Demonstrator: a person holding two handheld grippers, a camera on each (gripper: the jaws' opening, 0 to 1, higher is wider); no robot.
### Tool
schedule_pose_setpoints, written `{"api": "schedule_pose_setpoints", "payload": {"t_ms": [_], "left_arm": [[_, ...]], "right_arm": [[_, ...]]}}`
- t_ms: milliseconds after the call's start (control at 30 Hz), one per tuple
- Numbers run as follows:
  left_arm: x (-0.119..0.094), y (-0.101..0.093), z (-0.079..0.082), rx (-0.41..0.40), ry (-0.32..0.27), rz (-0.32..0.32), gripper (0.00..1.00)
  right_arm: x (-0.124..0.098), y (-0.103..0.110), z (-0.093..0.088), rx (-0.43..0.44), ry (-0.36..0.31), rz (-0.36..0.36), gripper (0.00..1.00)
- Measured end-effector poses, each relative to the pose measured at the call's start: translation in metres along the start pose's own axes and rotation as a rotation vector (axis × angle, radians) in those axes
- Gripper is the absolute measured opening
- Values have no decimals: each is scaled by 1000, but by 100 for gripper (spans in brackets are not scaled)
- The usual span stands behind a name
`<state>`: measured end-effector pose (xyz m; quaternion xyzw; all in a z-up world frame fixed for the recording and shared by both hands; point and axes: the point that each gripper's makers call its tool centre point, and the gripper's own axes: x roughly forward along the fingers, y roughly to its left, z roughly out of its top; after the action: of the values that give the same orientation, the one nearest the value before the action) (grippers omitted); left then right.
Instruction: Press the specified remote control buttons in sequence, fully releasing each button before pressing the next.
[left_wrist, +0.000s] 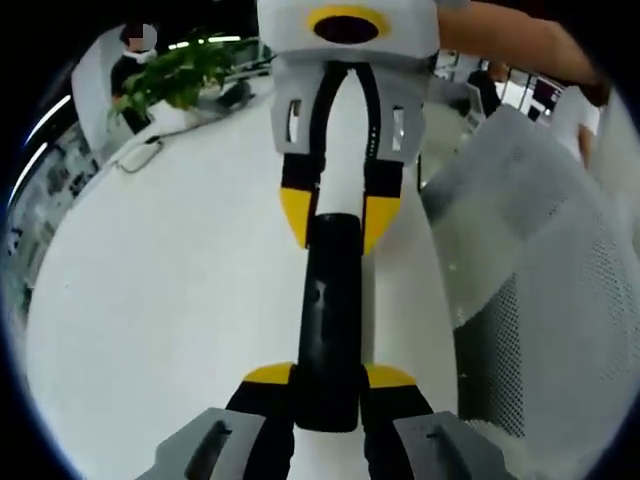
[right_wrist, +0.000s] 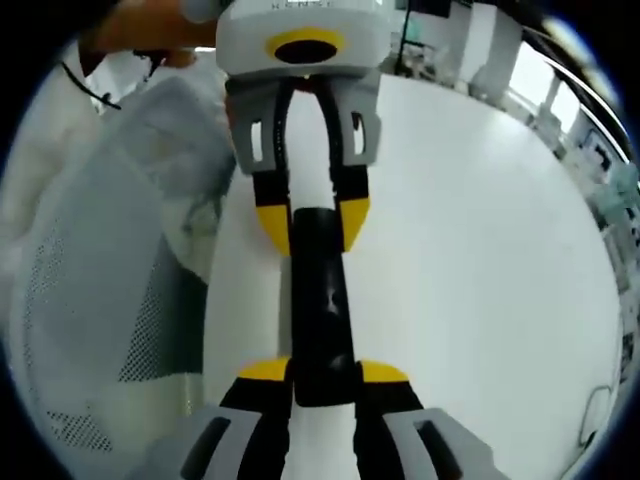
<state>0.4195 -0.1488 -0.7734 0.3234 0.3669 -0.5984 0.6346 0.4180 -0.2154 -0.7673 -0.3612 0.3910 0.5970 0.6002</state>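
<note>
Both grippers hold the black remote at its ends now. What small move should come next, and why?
Probably let the right gripper open and draw back from the remote control, while the left gripper keeps its end. Both grippers are clamped on the remote's ends above the white table, so no jaw is free to press a button.

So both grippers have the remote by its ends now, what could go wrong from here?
1. The left gripper and right gripper each clamp an opposite end of the black remote, so no jaw is free to press a button; letting go of one end may let it tip.
2. The remote is held near the white table's edge beside the mesh chair, so a slip could drop it out of the workspace.
</note>
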Motion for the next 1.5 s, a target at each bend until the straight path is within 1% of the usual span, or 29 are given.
{"api": "schedule_pose_setpoints", "payload": {"t_ms": [267,433,567,767,833,1067,1233,1433,1500], "left_arm": [[4,-2,-4,7,10,-8,23],[7,-4,-5,-2,1,-10,23],[7,-7,-5,9,-28,-8,24],[8,-8,-7,40,-53,0,24],[8,-7,-8,43,-71,5,24],[8,-9,-7,7,-113,29,24],[8,-10,-9,-2,-134,29,27],[8,-9,-10,-6,-139,34,27],[9,-9,-9,-6,-138,39,25]], "right_arm": [[6,3,-2,2,-4,3,20],[8,5,-3,2,-10,3,20],[12,8,-7,1,3,10,20],[18,11,-11,5,6,17,20],[19,12,-11,7,6,18,20],[19,14,-10,10,5,20,20],[19,14,-9,2,12,20,20],[19,14,-10,-4,19,18,20],[19,14,-10,-5,21,17,21]]}}
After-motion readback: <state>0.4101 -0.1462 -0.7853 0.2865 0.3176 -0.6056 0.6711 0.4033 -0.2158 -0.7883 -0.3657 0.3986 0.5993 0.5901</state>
